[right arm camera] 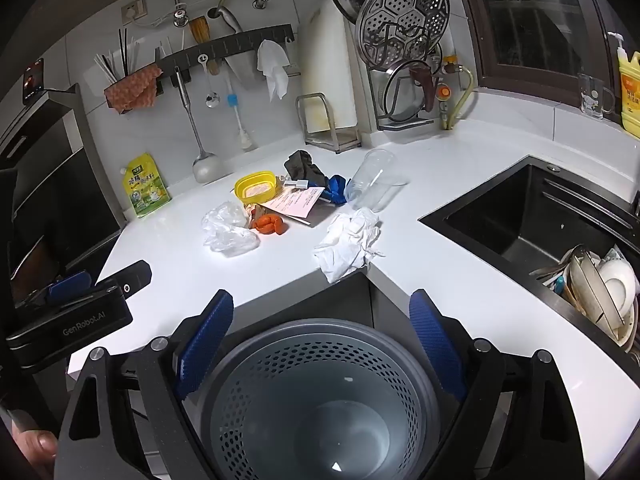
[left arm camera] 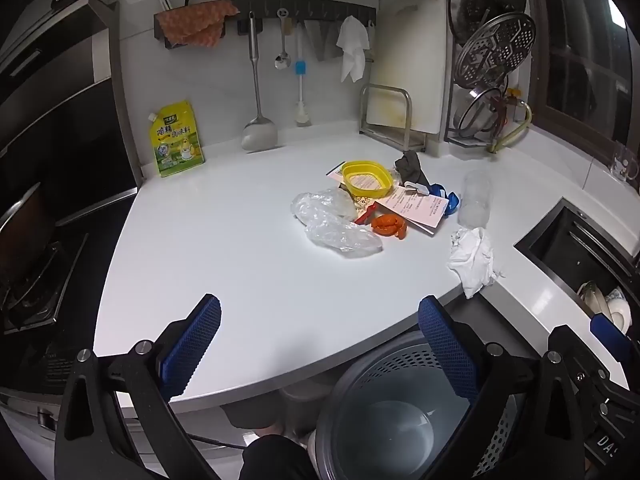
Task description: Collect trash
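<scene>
Trash lies in a heap on the white counter [left arm camera: 224, 248]: a crumpled clear plastic bag [left arm camera: 334, 222] [right arm camera: 228, 226], an orange peel [left arm camera: 388, 226] [right arm camera: 269, 224], a printed paper [left arm camera: 416, 206] [right arm camera: 298, 202], a yellow tub [left arm camera: 366, 181] [right arm camera: 255, 188], a clear plastic cup on its side [left arm camera: 475, 200] [right arm camera: 372, 182] and a crumpled white tissue [left arm camera: 472, 260] [right arm camera: 348, 242] at the counter's inner corner. A grey perforated bin [left arm camera: 400, 412] [right arm camera: 316, 396] stands on the floor below. My left gripper [left arm camera: 320, 340] is open and empty over the counter's front edge. My right gripper [right arm camera: 322, 336] is open and empty above the bin.
A black sink [right arm camera: 532, 216] with dishes [right arm camera: 604, 288] lies to the right. A stove [left arm camera: 32, 280] is at the left. A yellow seasoning pouch [left arm camera: 176, 140], hanging utensils [left arm camera: 256, 80] and a rack of steel lids [left arm camera: 492, 48] stand along the back wall.
</scene>
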Available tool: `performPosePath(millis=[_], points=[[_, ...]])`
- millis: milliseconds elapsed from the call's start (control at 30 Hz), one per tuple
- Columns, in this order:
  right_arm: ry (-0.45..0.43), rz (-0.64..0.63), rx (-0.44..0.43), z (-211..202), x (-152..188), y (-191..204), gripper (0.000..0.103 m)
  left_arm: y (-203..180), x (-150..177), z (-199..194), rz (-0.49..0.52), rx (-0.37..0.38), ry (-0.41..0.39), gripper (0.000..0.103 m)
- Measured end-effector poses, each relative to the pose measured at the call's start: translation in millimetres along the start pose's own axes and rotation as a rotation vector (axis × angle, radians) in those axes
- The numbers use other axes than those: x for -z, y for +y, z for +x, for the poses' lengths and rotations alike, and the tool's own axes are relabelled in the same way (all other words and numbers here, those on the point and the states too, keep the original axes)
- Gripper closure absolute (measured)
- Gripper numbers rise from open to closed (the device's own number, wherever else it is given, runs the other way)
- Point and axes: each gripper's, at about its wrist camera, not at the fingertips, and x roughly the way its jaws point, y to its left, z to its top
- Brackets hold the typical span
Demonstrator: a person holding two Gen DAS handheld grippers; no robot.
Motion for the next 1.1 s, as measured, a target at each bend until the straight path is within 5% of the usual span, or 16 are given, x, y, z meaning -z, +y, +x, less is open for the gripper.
performPosePath(millis=[1100], points=[[-0.016,0.001,-0.004,-7,-1,-2,0.017,0,-2,-13,-0.010,-0.004,-0.031,0.006]])
